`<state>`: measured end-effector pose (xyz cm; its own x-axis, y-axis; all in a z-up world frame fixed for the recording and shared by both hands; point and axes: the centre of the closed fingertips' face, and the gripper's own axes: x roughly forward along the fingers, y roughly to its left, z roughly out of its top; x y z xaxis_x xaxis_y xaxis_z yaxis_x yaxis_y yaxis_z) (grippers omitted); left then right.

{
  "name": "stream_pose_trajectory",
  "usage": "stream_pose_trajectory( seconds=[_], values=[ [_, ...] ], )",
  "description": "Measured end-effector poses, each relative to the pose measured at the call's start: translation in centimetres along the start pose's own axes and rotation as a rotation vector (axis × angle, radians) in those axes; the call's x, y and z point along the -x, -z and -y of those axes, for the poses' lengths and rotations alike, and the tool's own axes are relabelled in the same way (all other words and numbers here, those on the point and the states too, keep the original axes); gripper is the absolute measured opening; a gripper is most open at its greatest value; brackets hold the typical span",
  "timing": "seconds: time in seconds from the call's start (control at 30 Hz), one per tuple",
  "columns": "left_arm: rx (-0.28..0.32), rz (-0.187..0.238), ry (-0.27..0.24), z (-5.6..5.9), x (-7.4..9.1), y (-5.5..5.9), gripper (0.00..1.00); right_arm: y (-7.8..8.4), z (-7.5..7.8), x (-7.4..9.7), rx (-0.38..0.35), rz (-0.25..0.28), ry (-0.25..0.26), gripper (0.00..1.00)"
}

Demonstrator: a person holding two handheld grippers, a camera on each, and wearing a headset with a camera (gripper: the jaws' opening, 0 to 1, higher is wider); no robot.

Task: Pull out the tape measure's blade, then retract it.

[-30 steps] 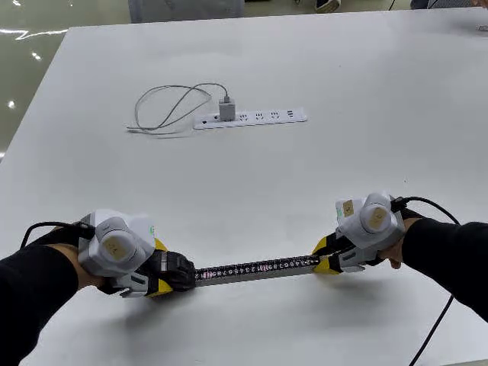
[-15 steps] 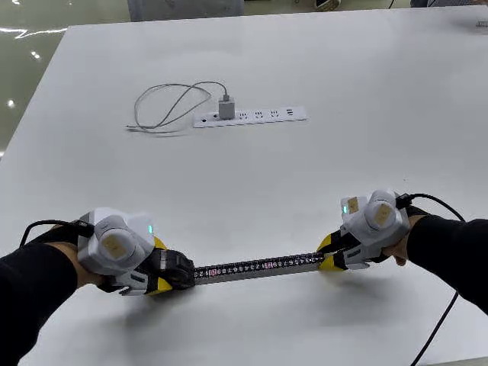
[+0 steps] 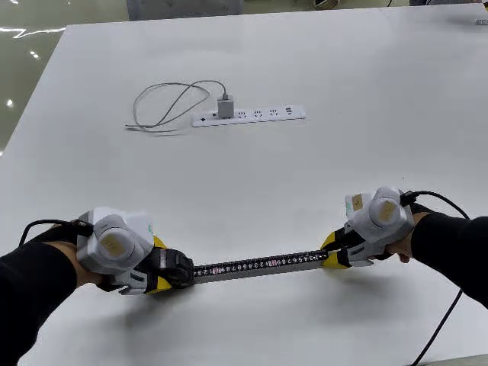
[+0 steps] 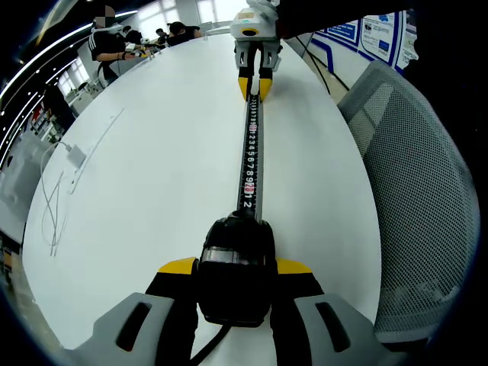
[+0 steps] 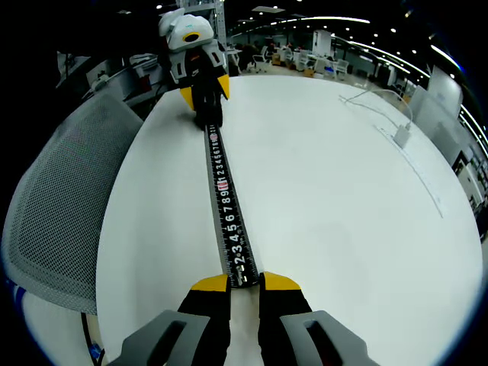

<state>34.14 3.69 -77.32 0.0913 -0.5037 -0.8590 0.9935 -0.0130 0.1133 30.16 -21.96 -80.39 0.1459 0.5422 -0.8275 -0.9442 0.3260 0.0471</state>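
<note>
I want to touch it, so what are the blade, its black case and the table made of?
Blade: probably thin painted metal; it lies straight, dark with white printed numbers. Case: looks like black plastic, maybe rubbery, with a slight sheen. Table: smooth white top, perhaps laminate; the finish looks matte.

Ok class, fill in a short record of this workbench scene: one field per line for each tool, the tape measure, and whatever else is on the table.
left tool: shut on the black tape measure case
right tool: shut on the end of the blade
blade state: drawn out, straight between the two tools, numbers facing up
table: white
elsewhere: power strip with a charger plugged in and a looped cable, well apart from the tape
</note>
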Motion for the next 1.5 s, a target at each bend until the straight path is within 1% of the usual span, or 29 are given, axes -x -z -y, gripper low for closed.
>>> stream_pose_trajectory(
  seconds=[0.23,0.3,0.43,0.57,0.6,0.67,0.73,0.87,0.9,0.93,1.13,1.23,1.3,1.33,1.4,1.5],
  values=[
    [0.001,0.001,-0.001,0.0,0.0,-0.1,0.32,-0.1,0.0,0.0,0.001,-0.001,-0.003,0.1],
    [-0.011,0.003,0.0,0.0,0.0,-0.1,0.32,-0.1,0.0,0.0,0.008,-0.008,-0.004,0.1],
    [-0.008,0.012,0.001,0.0,0.1,-0.2,0.32,-0.3,0.0,-0.1,-0.003,-0.017,-0.008,0.11],
    [-0.003,0.009,0.002,-0.1,0.0,-0.2,0.32,-0.2,-0.1,0.0,0.013,-0.031,-0.019,0.11],
    [-0.002,0.009,0.002,-0.1,0.0,-0.2,0.32,-0.2,-0.1,0.0,0.023,-0.039,-0.022,0.11],
    [-0.011,0.011,0.002,-0.1,-0.1,-0.3,0.32,-0.1,-0.2,-0.1,0.081,-0.063,-0.023,0.12],
    [-0.009,0.009,0.004,-0.1,-0.1,-0.3,0.32,-0.2,-0.2,-0.1,0.072,-0.07,-0.025,0.12],
    [0.0,0.011,0.011,-0.1,0.0,-0.3,0.32,-0.1,-0.2,-0.1,0.093,-0.088,-0.029,0.12],
    [0.0,0.011,0.012,-0.1,0.0,-0.3,0.32,-0.1,-0.3,-0.1,0.11,-0.094,-0.027,0.12],
    [0.001,0.009,0.014,0.0,0.1,-0.3,0.32,0.0,-0.3,-0.1,0.157,-0.107,-0.021,0.12],
    [0.005,0.007,0.016,-0.1,0.1,-0.3,0.32,0.0,-0.3,-0.1,0.154,-0.114,-0.022,0.12],
    [0.006,0.002,0.019,-0.1,0.4,-0.3,0.32,0.1,-0.4,0.0,0.179,-0.137,-0.023,0.13],
    [0.02,0.003,0.023,-0.1,0.5,-0.2,0.32,0.1,-0.4,0.0,0.187,-0.144,-0.028,0.15],
    [0.038,-0.001,0.038,0.1,0.6,-0.1,0.34,0.0,-0.4,0.1,0.188,-0.143,-0.026,0.15],
    [0.031,0.0,0.034,0.0,0.8,0.0,0.33,-0.1,-0.2,0.3,0.185,-0.142,-0.018,0.17],
    [0.068,0.014,0.037,0.1,1.2,0.1,0.36,-0.1,-0.1,0.6,0.162,-0.133,-0.005,0.19]
  ],
)
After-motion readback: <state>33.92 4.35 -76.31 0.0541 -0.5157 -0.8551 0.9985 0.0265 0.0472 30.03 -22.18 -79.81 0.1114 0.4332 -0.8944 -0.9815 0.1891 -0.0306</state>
